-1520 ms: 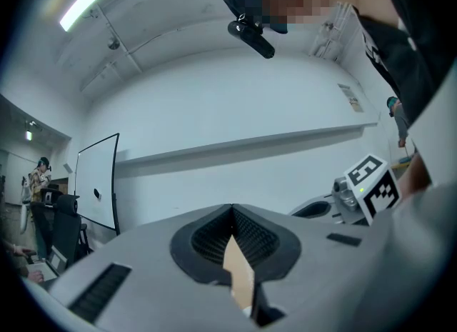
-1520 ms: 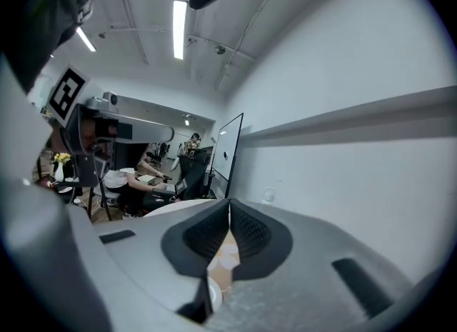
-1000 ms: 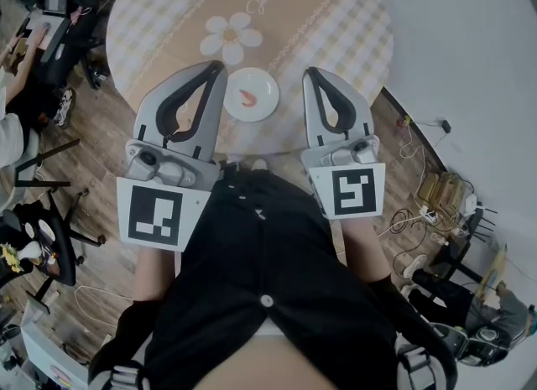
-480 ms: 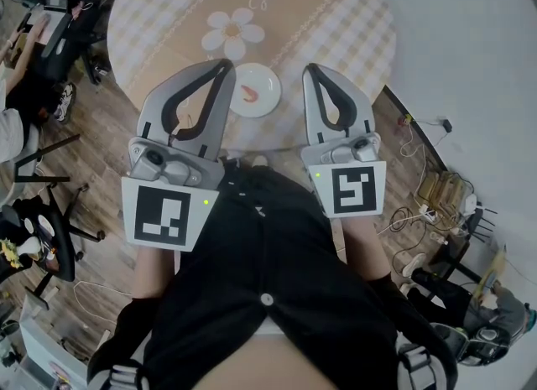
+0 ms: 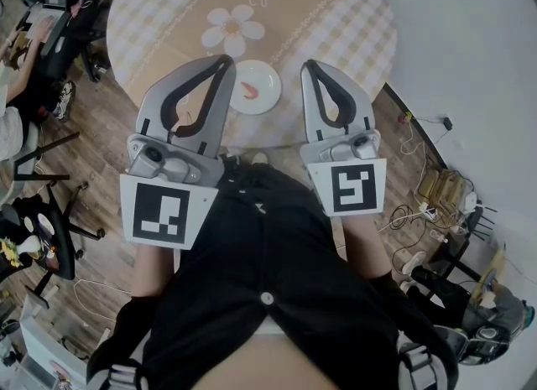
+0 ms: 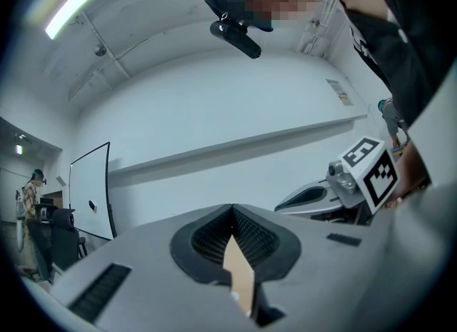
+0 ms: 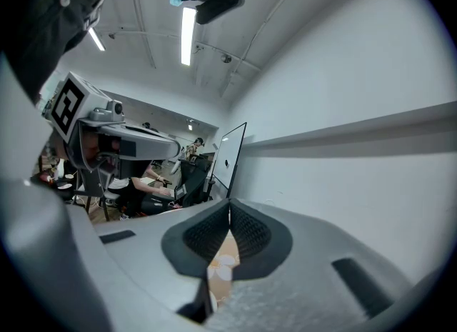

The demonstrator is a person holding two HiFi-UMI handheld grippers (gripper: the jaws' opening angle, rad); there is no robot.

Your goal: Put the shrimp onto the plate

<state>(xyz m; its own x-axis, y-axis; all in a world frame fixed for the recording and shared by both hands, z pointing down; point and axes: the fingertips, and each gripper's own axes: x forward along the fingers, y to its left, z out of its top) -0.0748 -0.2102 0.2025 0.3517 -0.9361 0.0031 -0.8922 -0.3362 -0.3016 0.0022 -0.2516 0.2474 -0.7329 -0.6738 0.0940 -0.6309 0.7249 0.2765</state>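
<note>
A small pink shrimp [image 5: 250, 89] lies on a white plate [image 5: 265, 96] near the front edge of the round table [image 5: 336, 19]. Both grippers are held up close to the person's body, one on each side of the plate in the head view. My left gripper [image 5: 225, 62] is shut with nothing in it, its tips just left of the plate. My right gripper [image 5: 307, 67] is shut and empty too, just right of the plate. The left gripper view looks up at a wall over the closed left gripper [image 6: 232, 208]. Shut tips of the right gripper [image 7: 229, 206] fill the right gripper view.
The table wears a beige checked cloth with a white flower print [image 5: 228, 29]. Wooden floor [image 5: 92, 137], office chairs [image 5: 38, 237] and a seated person [image 5: 13, 53] are at the left. Cables and gear [image 5: 436, 195] lie at the right by a white wall.
Almost nothing: the head view has drifted slightly, so the plate sits a little higher in the picture. Both grippers stay shut in the same pose.
</note>
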